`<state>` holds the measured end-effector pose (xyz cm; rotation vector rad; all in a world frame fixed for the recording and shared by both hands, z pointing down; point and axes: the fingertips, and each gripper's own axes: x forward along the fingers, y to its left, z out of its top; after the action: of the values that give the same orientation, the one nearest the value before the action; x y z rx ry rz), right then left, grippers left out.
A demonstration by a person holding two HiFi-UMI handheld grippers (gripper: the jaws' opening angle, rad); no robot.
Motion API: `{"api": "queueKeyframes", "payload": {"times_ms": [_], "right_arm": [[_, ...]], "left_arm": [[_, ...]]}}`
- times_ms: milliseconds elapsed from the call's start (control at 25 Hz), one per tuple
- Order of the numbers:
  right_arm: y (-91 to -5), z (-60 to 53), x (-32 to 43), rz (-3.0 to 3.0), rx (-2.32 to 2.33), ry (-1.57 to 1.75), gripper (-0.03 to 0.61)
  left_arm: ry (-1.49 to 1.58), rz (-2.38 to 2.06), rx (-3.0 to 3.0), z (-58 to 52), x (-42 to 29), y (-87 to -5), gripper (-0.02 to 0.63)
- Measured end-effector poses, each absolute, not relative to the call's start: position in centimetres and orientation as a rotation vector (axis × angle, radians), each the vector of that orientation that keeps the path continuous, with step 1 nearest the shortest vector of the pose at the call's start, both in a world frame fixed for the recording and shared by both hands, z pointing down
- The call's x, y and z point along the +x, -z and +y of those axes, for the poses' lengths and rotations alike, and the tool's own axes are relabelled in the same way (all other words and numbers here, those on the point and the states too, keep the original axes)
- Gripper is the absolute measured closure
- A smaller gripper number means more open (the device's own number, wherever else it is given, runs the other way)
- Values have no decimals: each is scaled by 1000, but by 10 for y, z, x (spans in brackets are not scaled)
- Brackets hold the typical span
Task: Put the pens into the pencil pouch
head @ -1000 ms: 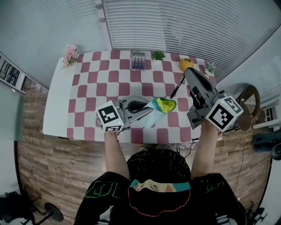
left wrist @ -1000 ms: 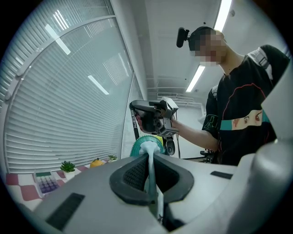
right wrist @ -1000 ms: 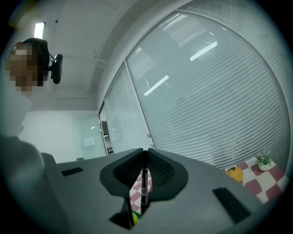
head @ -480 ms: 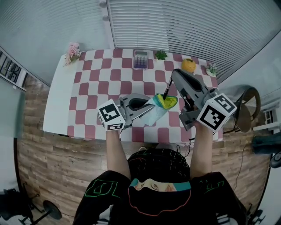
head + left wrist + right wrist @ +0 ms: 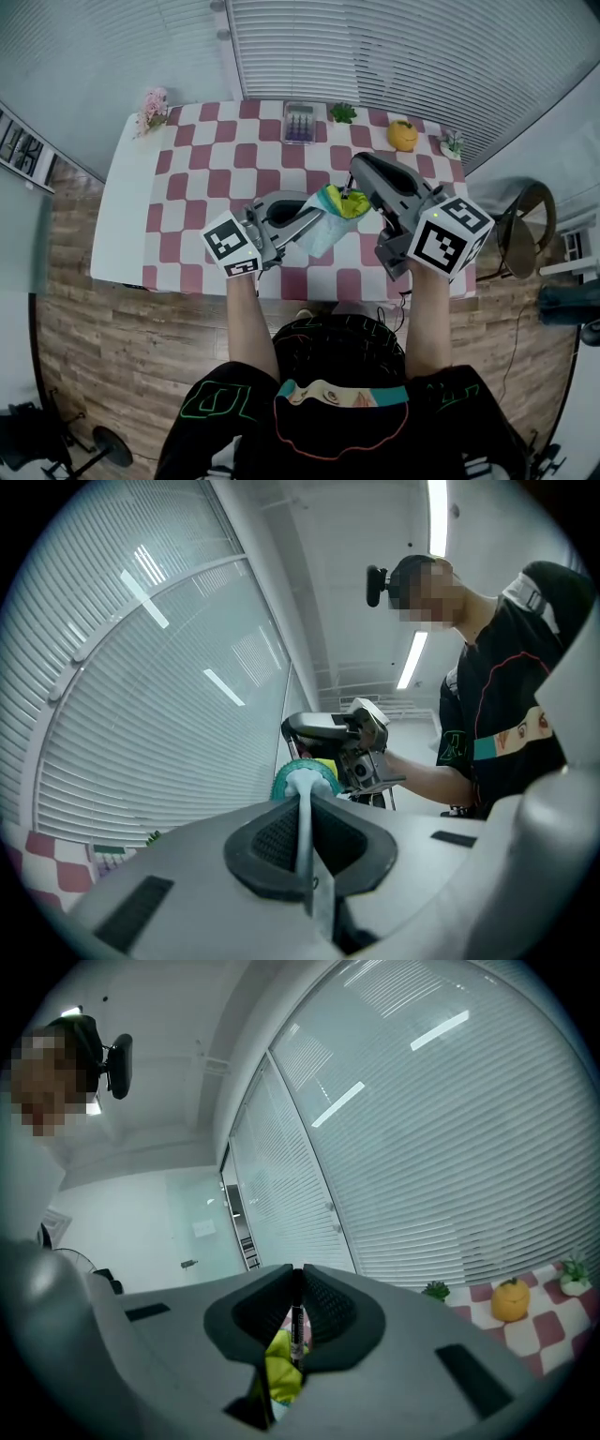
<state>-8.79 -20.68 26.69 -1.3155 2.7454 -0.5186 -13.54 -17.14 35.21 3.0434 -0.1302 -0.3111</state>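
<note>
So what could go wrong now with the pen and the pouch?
1. The left claw pinches only a thin edge of the pencil pouch, so a push from the pen might tug it loose or fold its yellow-lined mouth shut.
2. The right claw holds the thin black pen right at that mouth. If it lets go off-centre, the pen may miss and drop onto the checkered table.

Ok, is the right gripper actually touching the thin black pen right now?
Touching. In the right gripper view the right gripper has both jaws pressed on the thin black pen, with no gap on either side.
</note>
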Motion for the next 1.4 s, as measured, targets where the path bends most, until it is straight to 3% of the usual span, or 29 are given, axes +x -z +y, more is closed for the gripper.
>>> {"api": "queueKeyframes", "payload": {"times_ms": [920, 1400], "right_arm": [[-352, -198, -90, 3044, -1480, 848, 539], [-352, -196, -31, 2821, -1676, 748, 537]], "left_arm": [[307, -278, 3059, -179, -139, -358, 611], [205, -124, 3016, -160, -108, -388, 611]]}}
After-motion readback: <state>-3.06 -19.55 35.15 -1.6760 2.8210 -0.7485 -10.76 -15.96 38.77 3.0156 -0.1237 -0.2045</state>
